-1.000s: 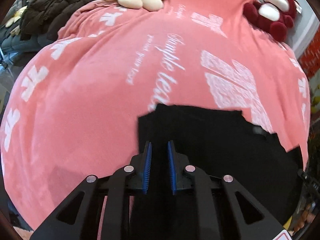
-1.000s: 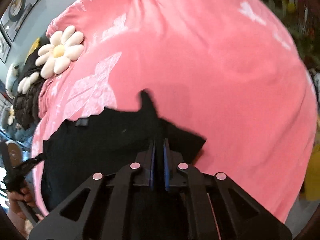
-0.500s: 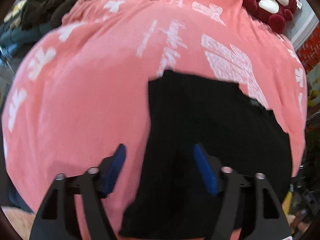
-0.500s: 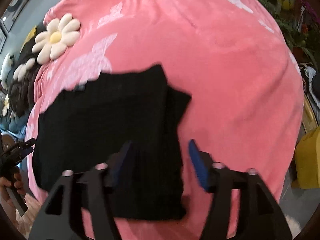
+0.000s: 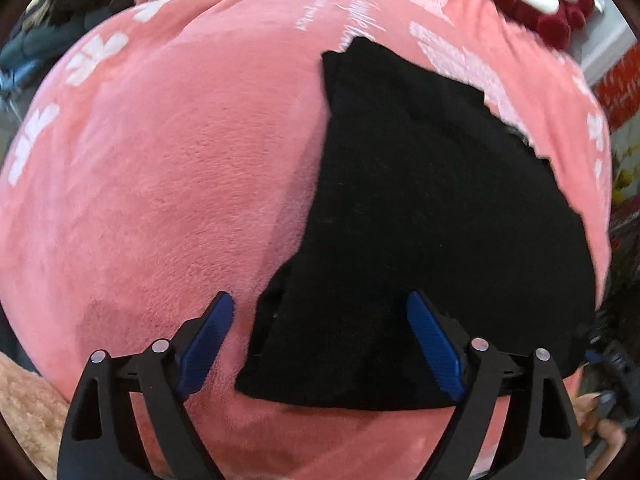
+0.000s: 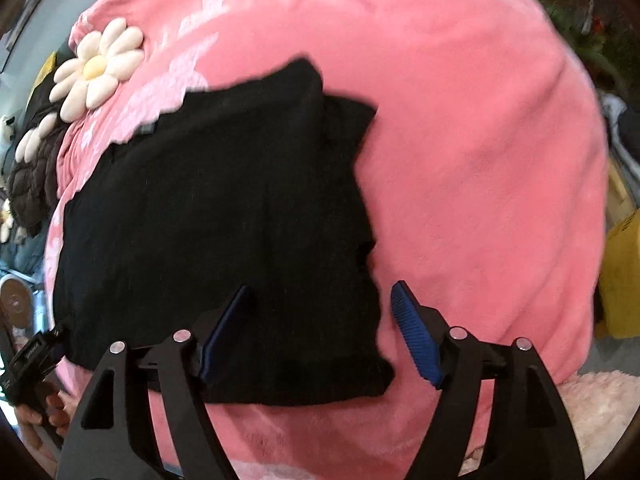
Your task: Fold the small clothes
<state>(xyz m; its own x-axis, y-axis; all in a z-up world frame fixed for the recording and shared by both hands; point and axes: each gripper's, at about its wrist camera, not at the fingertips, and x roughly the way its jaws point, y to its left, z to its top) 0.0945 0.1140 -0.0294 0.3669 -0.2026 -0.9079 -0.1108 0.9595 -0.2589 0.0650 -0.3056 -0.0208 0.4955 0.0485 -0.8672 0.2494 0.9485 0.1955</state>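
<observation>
A pink blanket (image 6: 480,140) with white print covers the bed. A black garment (image 6: 224,220) lies flat on it toward the near edge, its right side folded over. Both claws hang released above its near edge: left gripper (image 5: 320,340) spread wide, right gripper (image 6: 320,328) likewise. A daisy cushion (image 6: 96,68) sits at the far left corner, a red plush toy (image 5: 548,0) at the far edge.

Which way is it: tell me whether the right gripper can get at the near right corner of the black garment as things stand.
Probably yes. The right gripper is open, and the black garment lies flat on the pink blanket with its near right corner between the fingers. Nothing covers that corner.
</observation>
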